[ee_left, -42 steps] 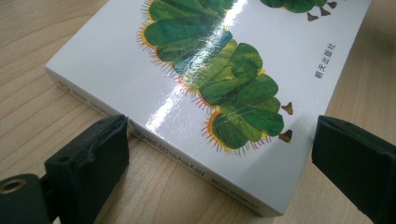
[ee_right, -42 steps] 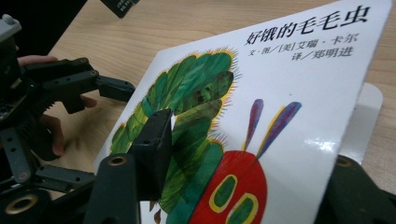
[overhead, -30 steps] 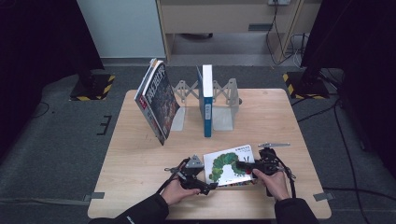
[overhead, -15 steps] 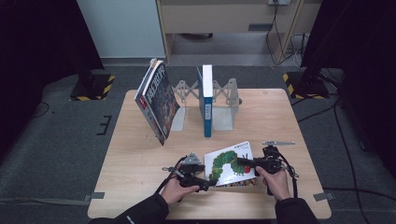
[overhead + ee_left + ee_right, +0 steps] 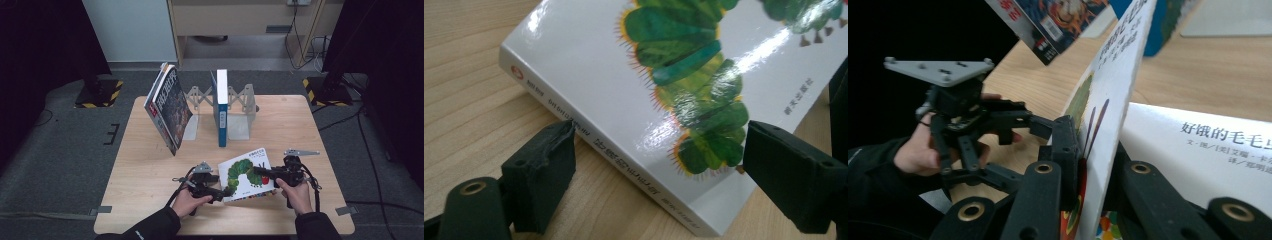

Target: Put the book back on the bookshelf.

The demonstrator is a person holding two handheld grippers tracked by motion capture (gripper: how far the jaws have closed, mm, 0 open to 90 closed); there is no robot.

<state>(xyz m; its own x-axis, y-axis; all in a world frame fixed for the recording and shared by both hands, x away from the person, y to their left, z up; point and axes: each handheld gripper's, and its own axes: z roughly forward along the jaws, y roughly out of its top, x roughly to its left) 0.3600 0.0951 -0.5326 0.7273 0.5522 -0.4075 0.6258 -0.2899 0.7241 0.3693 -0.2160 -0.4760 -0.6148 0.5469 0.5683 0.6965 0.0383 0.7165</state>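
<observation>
"好饿的毛毛" on opened book's title page (image 5: 1208, 150)

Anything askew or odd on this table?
Yes: the dark-covered book at the left of the book rack leans steeply sideways, while the blue book stands upright. Nothing looks spilled or damaged.

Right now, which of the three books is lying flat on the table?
The white caterpillar book nearest the person lies flat. The dark-covered book leans tilted, and the blue-spined book stands upright in the rack.
</observation>
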